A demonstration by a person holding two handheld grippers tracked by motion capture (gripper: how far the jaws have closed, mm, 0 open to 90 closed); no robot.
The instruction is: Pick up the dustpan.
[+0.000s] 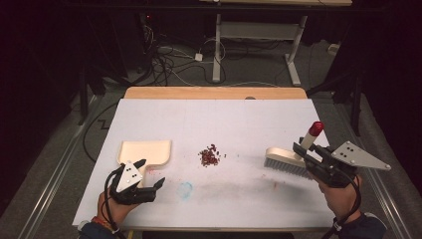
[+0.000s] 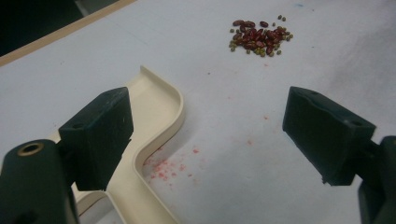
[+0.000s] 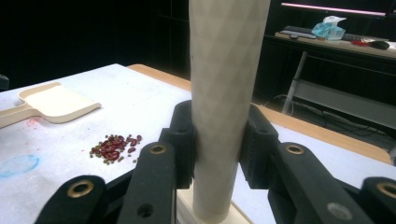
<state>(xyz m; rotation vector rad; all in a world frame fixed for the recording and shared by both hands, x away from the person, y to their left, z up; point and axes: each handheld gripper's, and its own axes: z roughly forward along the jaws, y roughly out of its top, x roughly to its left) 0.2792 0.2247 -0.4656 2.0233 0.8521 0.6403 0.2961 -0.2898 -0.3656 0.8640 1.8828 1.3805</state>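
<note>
A cream dustpan (image 1: 144, 152) lies flat on the white table at the left, also seen as the dustpan (image 2: 159, 107) and the dustpan (image 3: 56, 102). My left gripper (image 1: 151, 173) stands open just in front of it; in the left gripper view the gripper (image 2: 210, 135) has one jaw over the pan's handle and nothing between its pads. A small pile of red and green beans (image 1: 210, 156) sits mid-table, showing as beans (image 2: 259, 37) and beans (image 3: 114, 147). My right gripper (image 1: 304, 149) is shut on the cream handle (image 3: 224, 93) of a brush (image 1: 286, 162), whose grey bristles rest on the table.
Red specks (image 2: 163, 168) stain the sheet beside the pan's handle and a blue smudge (image 1: 185, 189) lies near the front. A wooden strip (image 1: 214, 92) edges the table's far side. Beyond it are desk legs (image 1: 217, 45) and floor cables (image 1: 164, 57).
</note>
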